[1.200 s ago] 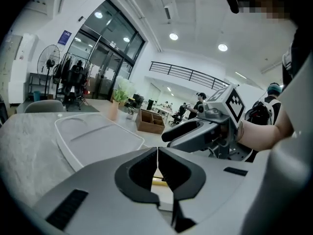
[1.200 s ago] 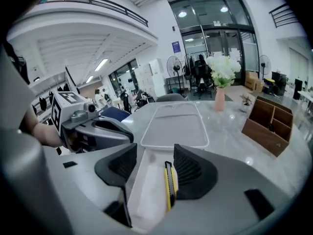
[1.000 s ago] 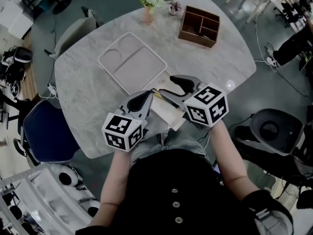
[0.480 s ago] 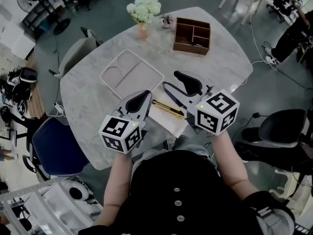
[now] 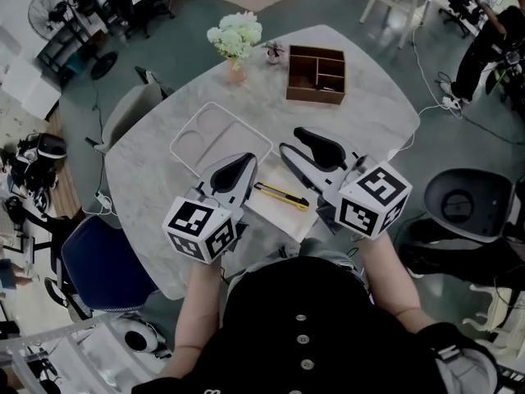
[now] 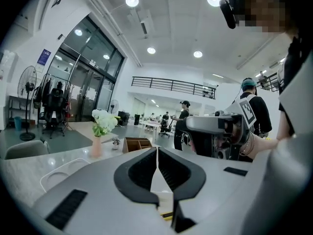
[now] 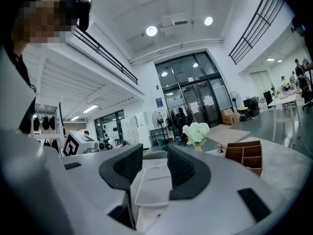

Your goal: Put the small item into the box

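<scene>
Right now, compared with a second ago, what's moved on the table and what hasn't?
The right gripper drew back to the right, uncovering the yellow knife on the white sheet; its jaws are closing with nothing between them. The left gripper stays shut beside the knife. The tray, wooden box and flowers are unmoved.

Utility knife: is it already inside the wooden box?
No, the yellow utility knife lies on a white sheet, well apart from the wooden box.

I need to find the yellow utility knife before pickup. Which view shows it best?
The head view: the yellow utility knife lies in full sight on the table. The left gripper view catches only a yellow sliver low in frame; the right gripper view misses it.
</scene>
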{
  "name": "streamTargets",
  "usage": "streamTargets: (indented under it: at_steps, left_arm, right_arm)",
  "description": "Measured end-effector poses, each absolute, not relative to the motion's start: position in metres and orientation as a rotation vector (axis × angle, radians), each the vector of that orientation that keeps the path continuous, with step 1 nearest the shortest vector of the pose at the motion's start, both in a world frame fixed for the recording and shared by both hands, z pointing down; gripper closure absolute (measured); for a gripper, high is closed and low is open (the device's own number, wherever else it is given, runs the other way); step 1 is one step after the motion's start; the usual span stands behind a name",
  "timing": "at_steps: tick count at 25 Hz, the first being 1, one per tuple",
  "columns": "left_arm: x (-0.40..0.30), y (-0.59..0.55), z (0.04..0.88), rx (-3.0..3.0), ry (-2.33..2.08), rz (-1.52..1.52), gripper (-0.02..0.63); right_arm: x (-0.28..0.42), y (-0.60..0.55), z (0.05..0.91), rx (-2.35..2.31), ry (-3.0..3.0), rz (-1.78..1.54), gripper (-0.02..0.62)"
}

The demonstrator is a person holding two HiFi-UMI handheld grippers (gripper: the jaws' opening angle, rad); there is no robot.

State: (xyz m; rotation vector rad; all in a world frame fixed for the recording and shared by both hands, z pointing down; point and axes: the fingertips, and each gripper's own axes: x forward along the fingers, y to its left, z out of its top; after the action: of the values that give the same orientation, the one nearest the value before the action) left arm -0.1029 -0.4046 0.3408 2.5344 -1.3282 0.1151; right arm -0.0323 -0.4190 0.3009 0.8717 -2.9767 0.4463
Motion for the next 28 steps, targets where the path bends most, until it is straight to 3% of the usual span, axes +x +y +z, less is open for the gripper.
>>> streamTargets:
  at_steps: [4,12,28]
  left_arm:
    - [-0.100,-0.405,0.337,2.558,-1.299,0.097,0.583]
    - [-0.093,-0.397,0.330,2.606,-1.243,0.069,0.583]
    - [-0.097,-0.382,0.383,2.436,-1.254,0.258,0.589]
  right_arm:
    - [-0.027,-0.415,0.297,0.884,-3.013,0.461,0.452]
    - [-0.019,-0.413,0.301,0.936,-3.039,0.590,0.589]
    - [-0.017,-0.402,0.323,0.930,-3.002,0.639,0.591]
